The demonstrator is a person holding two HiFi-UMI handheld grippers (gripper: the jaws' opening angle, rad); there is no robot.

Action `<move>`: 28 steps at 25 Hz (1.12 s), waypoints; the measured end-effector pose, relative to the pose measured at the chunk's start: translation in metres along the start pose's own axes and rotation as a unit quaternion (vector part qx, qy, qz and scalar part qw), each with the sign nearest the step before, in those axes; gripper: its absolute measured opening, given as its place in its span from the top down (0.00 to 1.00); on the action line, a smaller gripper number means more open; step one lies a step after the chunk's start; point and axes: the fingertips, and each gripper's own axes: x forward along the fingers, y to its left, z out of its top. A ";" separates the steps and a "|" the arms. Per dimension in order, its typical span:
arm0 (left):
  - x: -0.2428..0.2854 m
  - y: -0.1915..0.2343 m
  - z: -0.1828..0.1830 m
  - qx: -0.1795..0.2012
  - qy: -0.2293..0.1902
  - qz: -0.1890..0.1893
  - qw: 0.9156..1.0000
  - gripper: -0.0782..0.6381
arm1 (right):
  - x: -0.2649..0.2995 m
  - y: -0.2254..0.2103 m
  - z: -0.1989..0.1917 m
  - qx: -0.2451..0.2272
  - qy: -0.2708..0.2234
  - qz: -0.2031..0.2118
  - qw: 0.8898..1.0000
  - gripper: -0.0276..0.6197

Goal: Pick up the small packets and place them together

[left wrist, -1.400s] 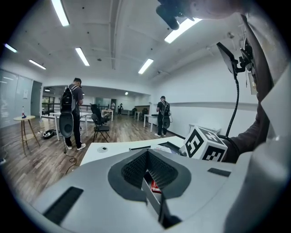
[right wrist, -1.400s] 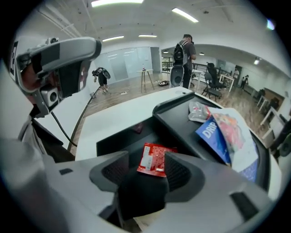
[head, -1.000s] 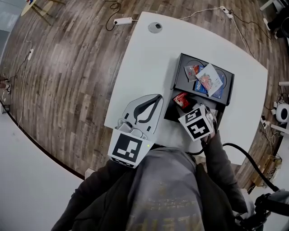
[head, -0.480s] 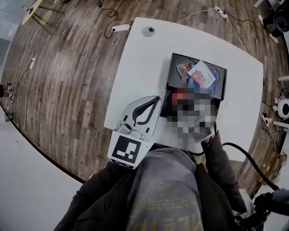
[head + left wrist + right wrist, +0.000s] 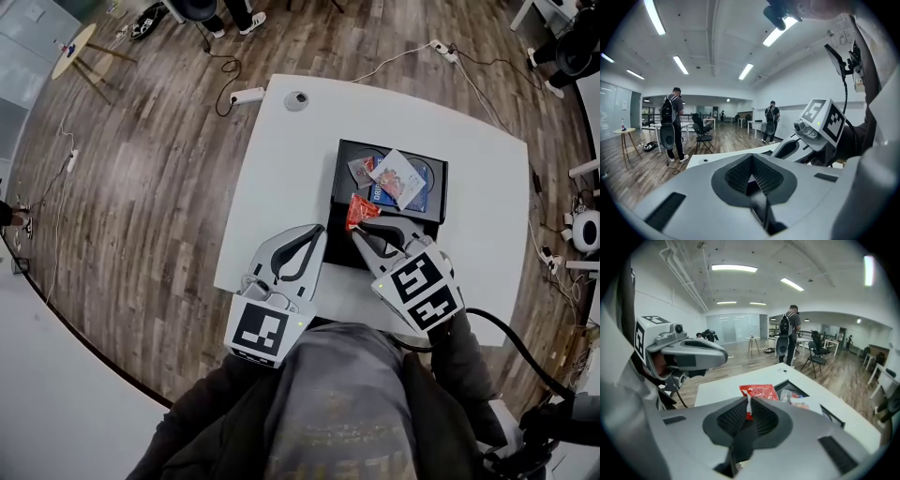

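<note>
The right gripper (image 5: 360,236) has just closed its jaws and now pinches the near edge of a red packet (image 5: 359,211), which sticks out past its tips. Beyond and below the tips lies a black tray (image 5: 341,159) holding the other packets (image 5: 398,178). To its left, the left gripper (image 5: 317,231) has its jaws together with nothing between them, above the white table (image 5: 281,178).

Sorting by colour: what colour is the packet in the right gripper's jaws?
Red packet, best in right gripper view.
</note>
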 end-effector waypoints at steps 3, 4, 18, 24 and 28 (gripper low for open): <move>0.002 0.008 0.004 0.001 -0.005 0.005 1.000 0.89 | 0.001 -0.024 0.010 -0.010 -0.004 -0.032 0.999 0.90; 0.002 0.011 0.005 0.001 -0.005 0.007 1.000 0.89 | 0.003 -0.031 0.012 -0.015 -0.002 -0.040 0.999 0.90; 0.009 0.060 -0.024 -0.038 0.016 0.044 0.998 0.89 | 0.066 -0.085 0.005 -0.031 0.076 -0.083 0.993 0.87; 0.011 0.061 -0.026 -0.042 0.019 0.037 0.998 0.89 | 0.070 -0.076 0.004 -0.015 0.070 -0.064 0.995 0.75; 0.011 0.055 -0.018 -0.036 0.016 0.032 0.999 0.89 | 0.050 -0.076 0.012 0.002 0.043 -0.073 0.996 0.75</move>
